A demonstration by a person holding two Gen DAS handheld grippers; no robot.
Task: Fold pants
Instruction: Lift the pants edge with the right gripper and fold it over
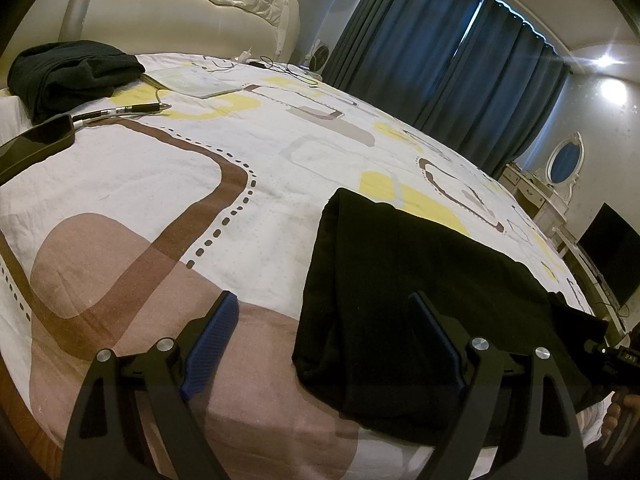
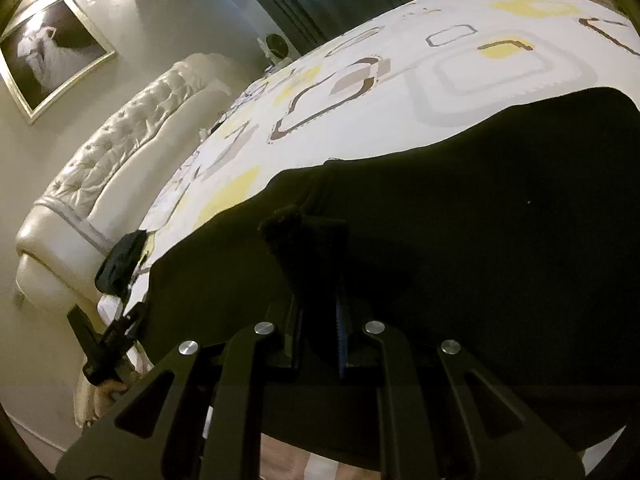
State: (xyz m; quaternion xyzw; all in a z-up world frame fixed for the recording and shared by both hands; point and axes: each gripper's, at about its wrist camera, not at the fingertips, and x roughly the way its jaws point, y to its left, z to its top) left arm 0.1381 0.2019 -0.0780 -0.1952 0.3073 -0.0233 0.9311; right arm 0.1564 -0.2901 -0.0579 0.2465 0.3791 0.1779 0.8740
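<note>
Black pants [image 1: 400, 280] lie flat on the patterned bedspread [image 1: 160, 200] near the bed's front edge. My left gripper [image 1: 324, 336] is open, its blue-padded fingers [image 1: 212, 340] spread just above the bed; the right finger sits over the pants' left part, the left finger over bare bedspread. In the right wrist view the pants [image 2: 480, 208] fill the foreground. My right gripper [image 2: 320, 248] is shut on a pinched-up fold of the pants' fabric. The right gripper also shows at the far right edge of the left wrist view [image 1: 612, 356].
A second dark garment [image 1: 68, 72] lies folded at the far left by the cream headboard [image 1: 180, 12]. A phone [image 1: 36, 144], a pen [image 1: 136, 109], a booklet [image 1: 192, 80] and cables lie near it. Blue curtains [image 1: 440, 60], a dresser and a TV stand beyond the bed.
</note>
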